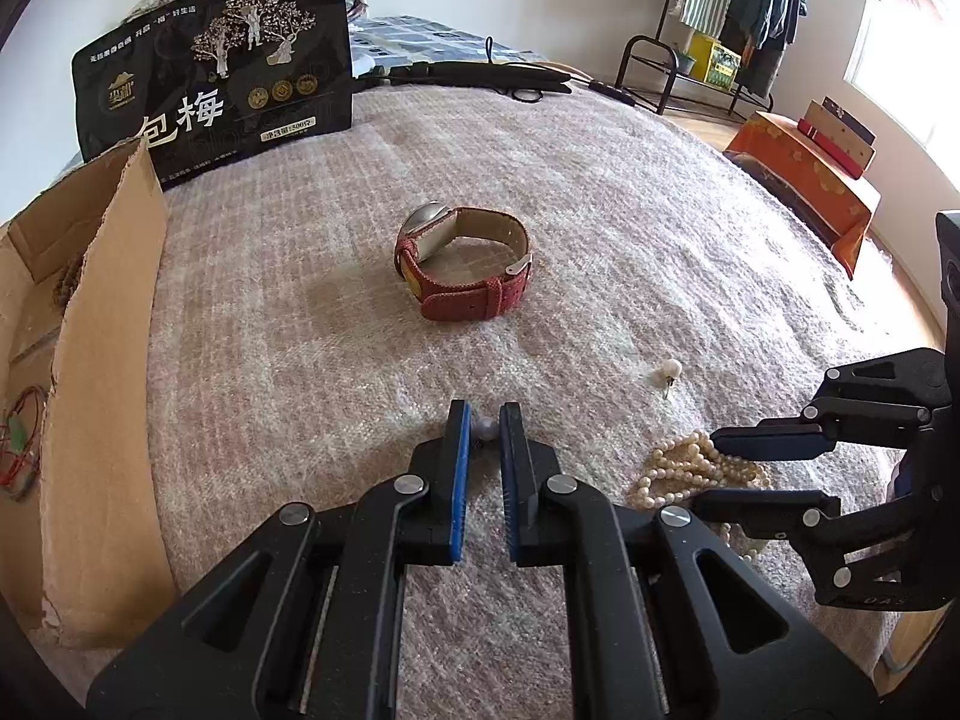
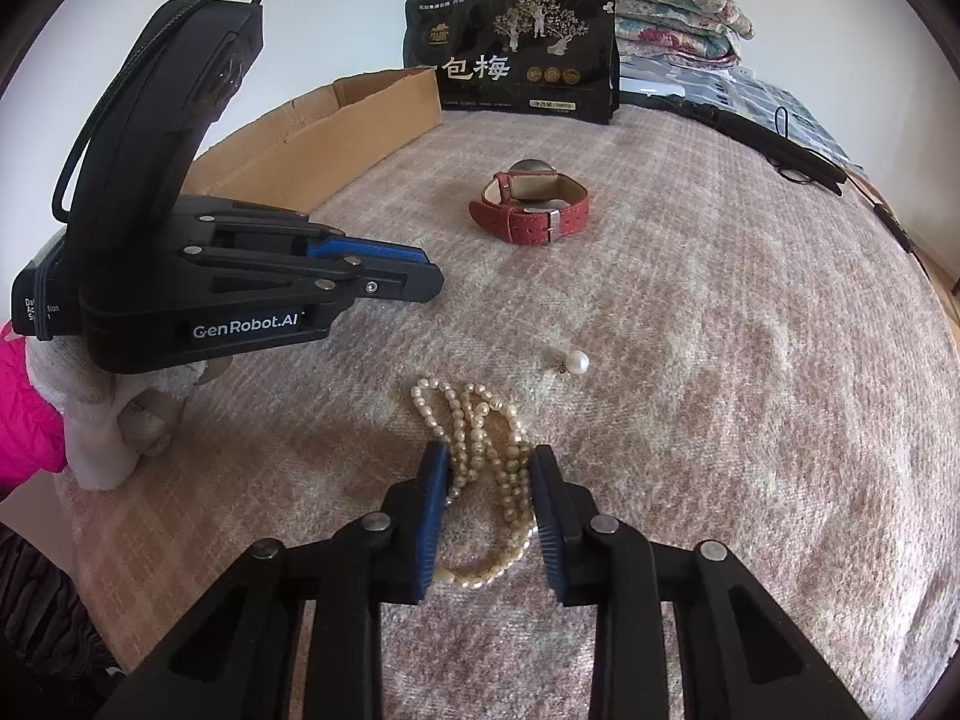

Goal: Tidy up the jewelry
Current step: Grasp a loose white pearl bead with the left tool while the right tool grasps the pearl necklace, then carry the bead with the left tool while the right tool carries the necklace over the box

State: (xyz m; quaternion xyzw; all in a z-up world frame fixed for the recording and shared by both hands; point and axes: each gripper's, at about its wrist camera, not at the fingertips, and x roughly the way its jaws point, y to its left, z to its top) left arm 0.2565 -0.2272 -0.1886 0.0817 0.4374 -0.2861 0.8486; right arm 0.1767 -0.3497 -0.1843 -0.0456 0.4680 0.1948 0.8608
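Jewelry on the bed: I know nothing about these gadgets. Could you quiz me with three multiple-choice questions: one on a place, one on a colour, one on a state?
1. Where does the loose pearl earring lie?
A. Inside the loop of the wristwatch
B. On the blanket, apart from the pearl necklace
C. Tangled in the pearl necklace

2. What colour is the wristwatch strap?
A. Red
B. Black
C. Green

3. What state is the left gripper in?
A. Open and empty
B. Shut on a single pearl
C. Shut on the wristwatch

Answers:
1 B: bare blanket shows all around the earring, between watch and necklace.
2 A: both views show a red textured strap.
3 B: the left wrist view shows the pearl pinched between the blue pads at the fingertips.
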